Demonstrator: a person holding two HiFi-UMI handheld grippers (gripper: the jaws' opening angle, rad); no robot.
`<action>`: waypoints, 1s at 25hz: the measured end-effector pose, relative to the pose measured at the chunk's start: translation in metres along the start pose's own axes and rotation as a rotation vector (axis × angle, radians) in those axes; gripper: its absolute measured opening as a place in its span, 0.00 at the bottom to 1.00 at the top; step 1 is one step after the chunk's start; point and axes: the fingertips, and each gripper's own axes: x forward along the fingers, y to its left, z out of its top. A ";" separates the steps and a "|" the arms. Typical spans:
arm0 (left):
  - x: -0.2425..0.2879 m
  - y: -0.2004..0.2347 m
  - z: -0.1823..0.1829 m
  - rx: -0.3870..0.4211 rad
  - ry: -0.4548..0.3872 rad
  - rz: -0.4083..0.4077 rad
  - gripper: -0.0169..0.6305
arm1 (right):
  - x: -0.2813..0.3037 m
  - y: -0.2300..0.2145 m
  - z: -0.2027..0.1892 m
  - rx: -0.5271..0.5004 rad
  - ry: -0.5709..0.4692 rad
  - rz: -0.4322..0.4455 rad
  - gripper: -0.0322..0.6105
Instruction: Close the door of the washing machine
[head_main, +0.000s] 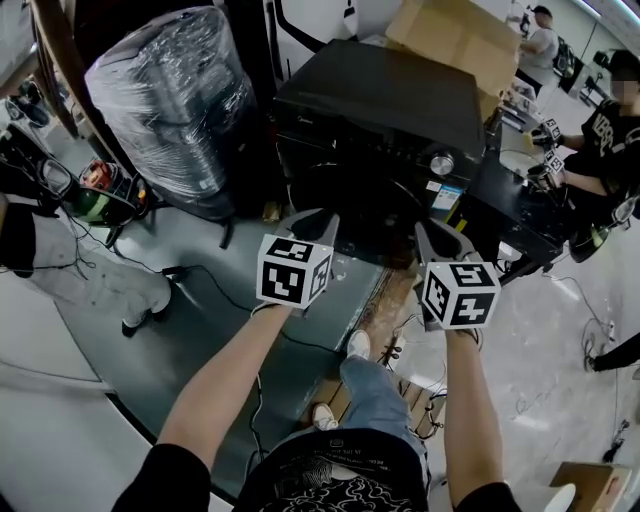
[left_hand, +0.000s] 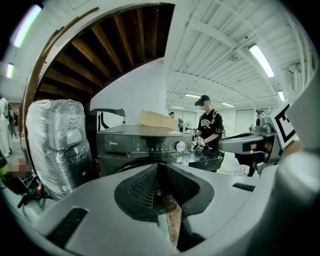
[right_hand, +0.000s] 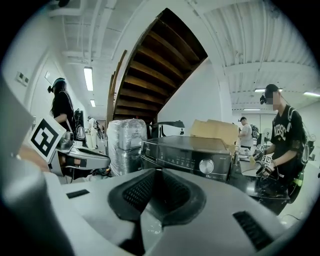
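A black front-loading washing machine (head_main: 380, 100) stands straight ahead, with a silver dial (head_main: 441, 164) on its control panel. Its dark glossy door (head_main: 510, 215) hangs open, swung out to the right. My left gripper (head_main: 318, 222) is held up in front of the machine's lower front, apart from it. My right gripper (head_main: 430, 232) is beside it, near the door's hinge side. In the left gripper view the jaws of the left gripper (left_hand: 159, 172) meet at the tips with nothing between them. The right gripper (right_hand: 156, 175) looks the same, facing the machine (right_hand: 185, 152) and the door (right_hand: 260, 187).
A plastic-wrapped appliance (head_main: 175, 100) stands left of the machine and a cardboard box (head_main: 450, 35) sits behind it. A person in black (head_main: 605, 140) works at a bench on the right, another stands at the left (head_main: 90, 280). Cables (head_main: 200, 275) cross the floor.
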 end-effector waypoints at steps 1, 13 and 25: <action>-0.005 -0.001 0.000 0.012 -0.005 0.004 0.13 | -0.004 0.002 0.001 -0.001 -0.005 0.001 0.13; -0.033 -0.007 0.000 0.083 -0.040 0.044 0.09 | -0.042 0.008 0.006 -0.007 -0.036 -0.005 0.09; -0.048 -0.011 -0.003 0.114 -0.042 0.049 0.07 | -0.065 0.013 0.002 -0.020 -0.036 -0.021 0.08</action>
